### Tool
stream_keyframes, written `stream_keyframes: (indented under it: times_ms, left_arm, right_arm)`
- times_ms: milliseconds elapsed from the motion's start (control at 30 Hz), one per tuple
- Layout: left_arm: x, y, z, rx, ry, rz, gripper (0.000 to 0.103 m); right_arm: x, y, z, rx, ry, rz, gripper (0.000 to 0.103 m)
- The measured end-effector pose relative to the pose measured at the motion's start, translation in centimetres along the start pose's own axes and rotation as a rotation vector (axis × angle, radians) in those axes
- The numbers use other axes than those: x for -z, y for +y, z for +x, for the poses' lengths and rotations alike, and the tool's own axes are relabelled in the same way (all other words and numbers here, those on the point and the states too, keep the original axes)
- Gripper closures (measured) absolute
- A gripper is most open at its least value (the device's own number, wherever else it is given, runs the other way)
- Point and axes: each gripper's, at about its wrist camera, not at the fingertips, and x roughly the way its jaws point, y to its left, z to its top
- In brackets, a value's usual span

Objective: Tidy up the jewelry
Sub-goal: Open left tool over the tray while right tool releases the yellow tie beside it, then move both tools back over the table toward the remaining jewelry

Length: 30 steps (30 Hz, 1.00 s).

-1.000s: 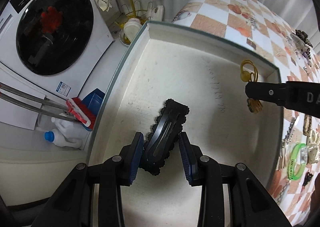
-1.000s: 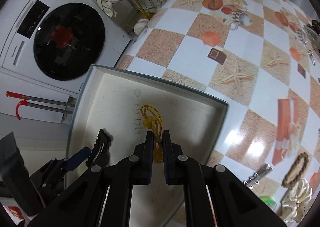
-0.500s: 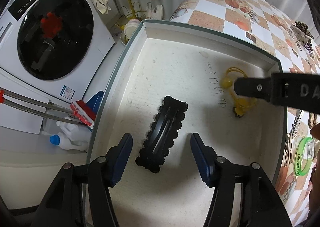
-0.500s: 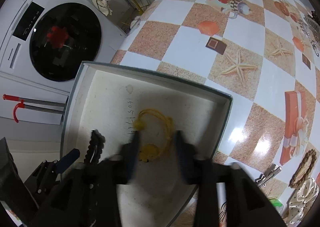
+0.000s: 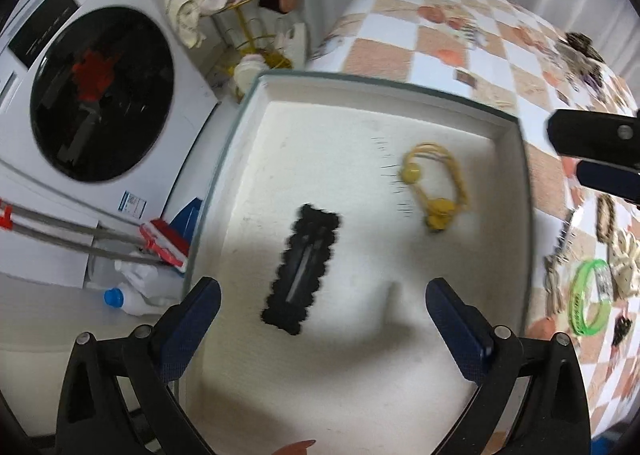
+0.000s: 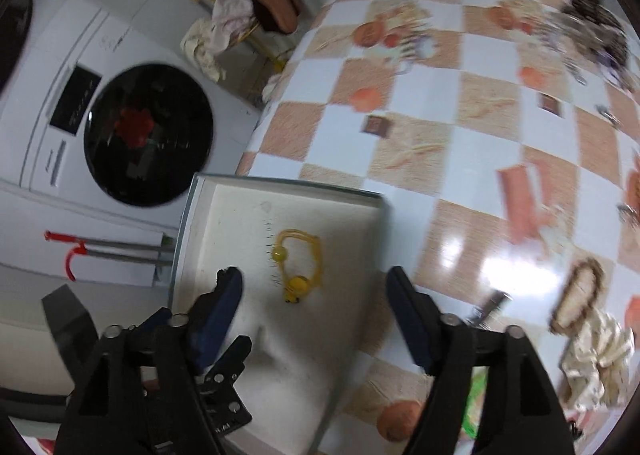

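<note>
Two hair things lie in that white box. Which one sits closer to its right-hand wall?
The yellow hair tie. It lies near the box's right wall; the black clip lies nearer the middle.

A home laundry corner: a front-loading washing machine [image 5: 100, 95], a detergent bottle [image 5: 132, 299] on the floor, cloths on a yellow rack [image 5: 240, 27], and a checkered oilcloth tabletop [image 6: 460, 115].

Both grippers opened — black hair clip [image 5: 303, 267], yellow hair tie [image 5: 436, 185] released (lying in tray [image 5: 374, 93]).
</note>
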Motion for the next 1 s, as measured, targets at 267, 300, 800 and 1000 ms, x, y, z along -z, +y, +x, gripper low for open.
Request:
stream_keyframes:
  times_ms: [267, 300, 800, 1000]
  left_arm:
    - [-1.6, -5.8, -3.1, 0.06, -0.055, 0.143, 0.0]
    - [-1.9, -6.8, -3.6, 0.07, -0.066, 0.162, 0.0]
    - [-4.1, -19.0, -4.1, 0.168, -0.059, 0.342, 0.0]
    - [-5.4, -21.6, -2.6, 0.159, -0.044, 0.353, 0.0]
  right_arm:
    - [2.8, -7.2, -6.2, 0.024, -0.101, 0.197, 0.017]
    - [3.2, -8.1, -6.9, 0.027, -0.115, 0.22, 0.017]
    - [6.7, -19.9, -13.8, 0.204, -0.191, 0.384, 0.014]
    - [6.6, -23.9, -13.5, 0.249, -0.136, 0.429, 0.014]
